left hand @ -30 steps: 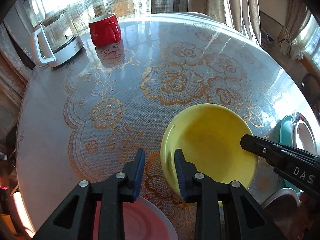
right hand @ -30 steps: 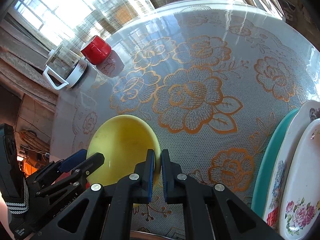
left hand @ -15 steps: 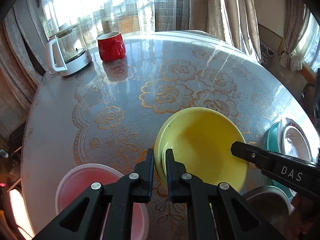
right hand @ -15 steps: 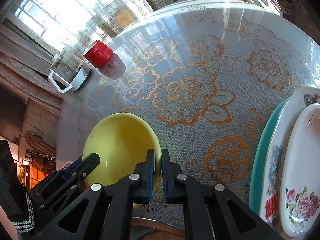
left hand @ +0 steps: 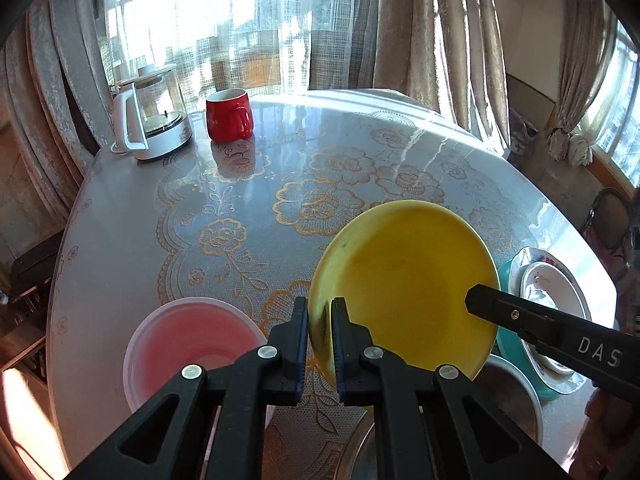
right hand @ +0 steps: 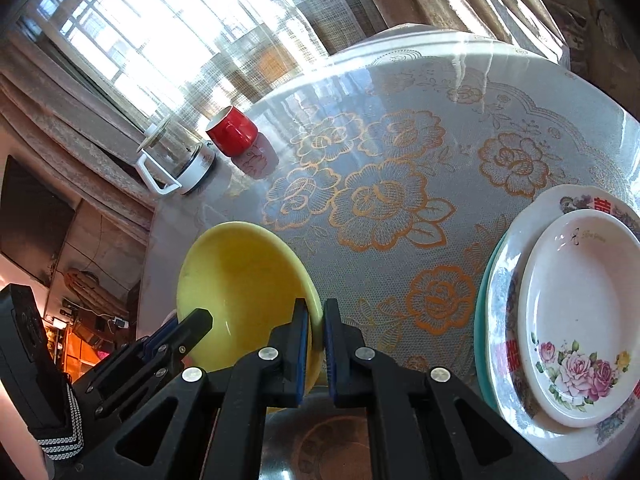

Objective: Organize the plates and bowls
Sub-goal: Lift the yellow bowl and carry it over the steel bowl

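The left gripper is clamped on the near-left rim of the yellow bowl, and the right gripper is clamped on the opposite rim, so the bowl is carried between both tools above the table. It appears tilted and clear of the lace-patterned cloth, between the pink bowl on its left and the plate stack on its right. Judged from its thin wall and matte finish, the bowl is probably light, rigid plastic or melamine: unlikely to shatter, but smooth enough to slip between narrow pads. Grip only at the rim, one pad inside and one outside, at two opposed points. Keep both tools moving together; unequal travel may twist the rim out of one grip. A metal basin sits directly below.
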Available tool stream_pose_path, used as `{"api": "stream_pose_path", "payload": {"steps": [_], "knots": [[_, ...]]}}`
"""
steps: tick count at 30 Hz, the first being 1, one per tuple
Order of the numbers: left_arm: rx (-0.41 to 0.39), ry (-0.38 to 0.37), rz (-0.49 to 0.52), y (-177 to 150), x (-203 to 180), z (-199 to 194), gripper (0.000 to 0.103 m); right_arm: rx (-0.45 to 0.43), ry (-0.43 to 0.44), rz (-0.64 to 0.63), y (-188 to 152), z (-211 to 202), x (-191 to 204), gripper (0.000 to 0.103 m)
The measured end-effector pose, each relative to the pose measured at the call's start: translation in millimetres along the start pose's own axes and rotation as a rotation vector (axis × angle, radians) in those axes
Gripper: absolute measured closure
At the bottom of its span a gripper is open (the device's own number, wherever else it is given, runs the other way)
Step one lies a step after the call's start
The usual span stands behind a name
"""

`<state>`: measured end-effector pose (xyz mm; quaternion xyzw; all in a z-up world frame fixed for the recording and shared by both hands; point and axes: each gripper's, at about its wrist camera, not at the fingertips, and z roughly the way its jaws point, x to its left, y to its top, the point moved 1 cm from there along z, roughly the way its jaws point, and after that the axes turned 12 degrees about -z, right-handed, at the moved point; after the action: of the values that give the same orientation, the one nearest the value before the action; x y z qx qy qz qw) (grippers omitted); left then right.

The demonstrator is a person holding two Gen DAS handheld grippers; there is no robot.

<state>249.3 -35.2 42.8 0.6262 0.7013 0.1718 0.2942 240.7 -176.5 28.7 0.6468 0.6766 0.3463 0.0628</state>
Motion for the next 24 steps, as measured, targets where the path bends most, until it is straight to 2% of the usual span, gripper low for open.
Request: {"api": "stream_pose_path", "payload": {"steps": [9,17,24], "knots": [[-0.032,-0.013,0.025,-17.8,-6.8,-21.7,0.092,-0.03,0.025,0.018,-17.5,-21.5,1.4,0.093],[-0.012,-0.044,0.025,-41.4,-11.6,-31.1,0.092,-0.037,0.046,0.052,-40.1,-34.5,-6.1,0.093],[0.022,-0.06,0.036,-63.6,-15.6,-30.7,0.091,-0.037,0.02,0.04,-60.9,-39.8,-10.0,0.093]]}}
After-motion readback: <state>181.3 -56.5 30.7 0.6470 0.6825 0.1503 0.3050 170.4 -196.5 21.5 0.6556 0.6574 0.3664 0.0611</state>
